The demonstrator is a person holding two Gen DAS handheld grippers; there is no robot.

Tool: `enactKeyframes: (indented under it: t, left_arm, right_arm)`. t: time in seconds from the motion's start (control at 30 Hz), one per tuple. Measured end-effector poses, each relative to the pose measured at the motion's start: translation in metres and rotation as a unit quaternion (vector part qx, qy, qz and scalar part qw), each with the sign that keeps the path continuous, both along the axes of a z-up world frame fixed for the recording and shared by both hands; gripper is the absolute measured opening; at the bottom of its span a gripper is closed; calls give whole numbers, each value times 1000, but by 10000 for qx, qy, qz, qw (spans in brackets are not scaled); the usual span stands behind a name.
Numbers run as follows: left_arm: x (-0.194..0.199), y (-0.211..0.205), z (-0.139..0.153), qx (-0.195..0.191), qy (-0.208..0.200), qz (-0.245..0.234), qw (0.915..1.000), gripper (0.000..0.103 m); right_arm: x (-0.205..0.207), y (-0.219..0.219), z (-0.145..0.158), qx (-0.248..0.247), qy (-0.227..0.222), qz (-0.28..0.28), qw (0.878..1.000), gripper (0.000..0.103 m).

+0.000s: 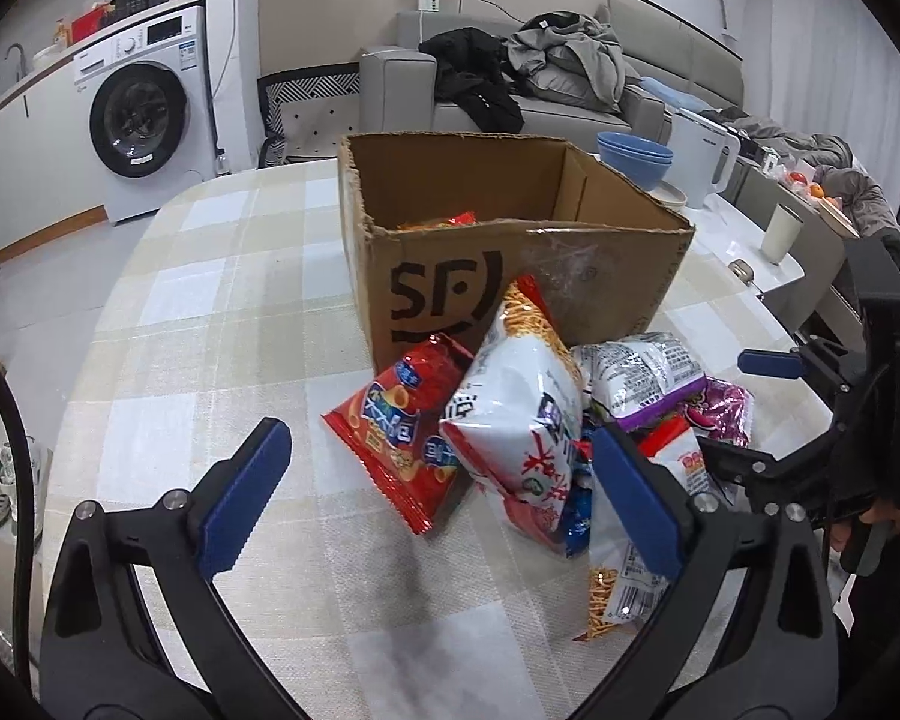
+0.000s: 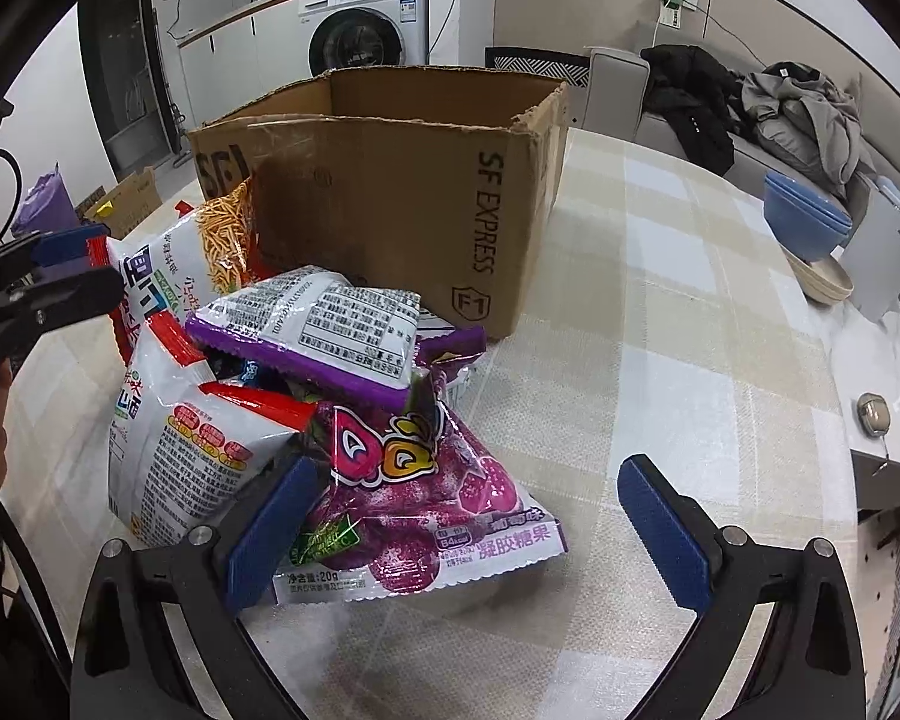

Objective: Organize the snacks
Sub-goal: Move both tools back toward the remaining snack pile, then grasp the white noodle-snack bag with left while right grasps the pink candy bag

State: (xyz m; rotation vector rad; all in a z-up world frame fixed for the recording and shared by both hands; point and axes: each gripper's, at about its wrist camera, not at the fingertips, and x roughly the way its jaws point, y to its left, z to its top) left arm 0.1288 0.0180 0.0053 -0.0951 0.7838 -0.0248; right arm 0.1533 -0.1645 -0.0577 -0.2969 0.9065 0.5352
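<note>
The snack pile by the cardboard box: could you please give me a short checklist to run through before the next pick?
1. Left gripper open: ok.
2. Right gripper open: ok.
3. Purple gummy packet lies between the right fingers: ok.
4. Cardboard box open on top, with room: ok.
5. Red chip bag free of the pile: not ok, the white noodle-snack bag leans on it.
6. Weight of the packets: cannot tell.

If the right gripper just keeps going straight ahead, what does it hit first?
Most likely the purple gummy candy bag, lying between the open right gripper fingers; the cardboard box stands farther behind.
</note>
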Motion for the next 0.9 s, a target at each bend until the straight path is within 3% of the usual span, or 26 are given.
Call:
enactKeyframes:
  t: [0.13, 0.27, 0.67, 0.9]
  left_arm:
    - [2, -4, -5, -60, 29, -71, 10000, 97]
    - [2, -6, -8, -129, 29, -111, 9999, 94]
    - [2, -8, -16, -452, 67, -360, 9983, 75]
    - [12, -2, -30, -956, 205, -378, 9945, 56]
  right_arm:
    - [3, 2, -7, 70, 54, 44, 10000, 100]
    - [4, 7, -12, 161, 127, 149, 9997, 84]
    - [-3, 7, -13, 155, 8, 293, 9995, 75]
    - [-7, 6, -15, -15, -44, 415, 9991, 74]
